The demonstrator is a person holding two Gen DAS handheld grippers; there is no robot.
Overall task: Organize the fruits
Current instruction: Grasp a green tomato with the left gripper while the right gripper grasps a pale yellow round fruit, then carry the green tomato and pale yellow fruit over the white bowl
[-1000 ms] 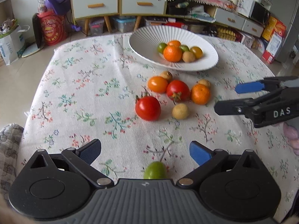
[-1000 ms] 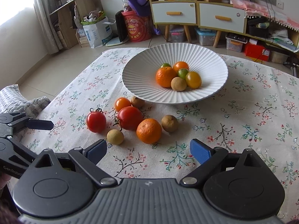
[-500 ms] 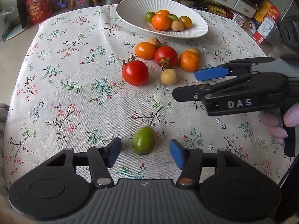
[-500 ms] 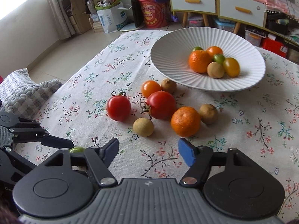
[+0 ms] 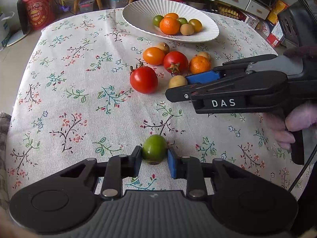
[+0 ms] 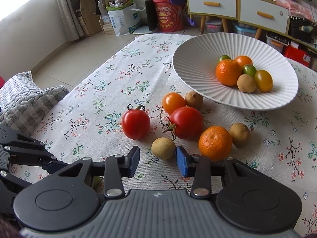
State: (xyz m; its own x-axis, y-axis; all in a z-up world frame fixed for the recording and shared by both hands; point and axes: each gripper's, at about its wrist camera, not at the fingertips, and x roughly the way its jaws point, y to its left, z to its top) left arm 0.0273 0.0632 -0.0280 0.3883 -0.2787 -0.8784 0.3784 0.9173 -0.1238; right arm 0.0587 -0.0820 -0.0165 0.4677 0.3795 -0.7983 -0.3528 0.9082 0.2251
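Left gripper (image 5: 154, 156): jaws have just been closing; pads now pinch the green fruit (image 5: 154, 149) on both sides.
Green fruit: on the tablecloth (image 5: 79, 103), near the table's near edge, well apart from the other loose fruit.
Right gripper (image 6: 157, 159): jaws have just been closing; the small tan fruit (image 6: 163, 148) sits between the tips, right pad touching, left pad just clear.
Plate (image 5: 138, 15): toward the far edge, straight ahead of both grippers, beyond the loose cluster.
Nearer hand to plate: right.
Coming move (judged): lift, then carry forward over the tomatoes (image 5: 144, 79).
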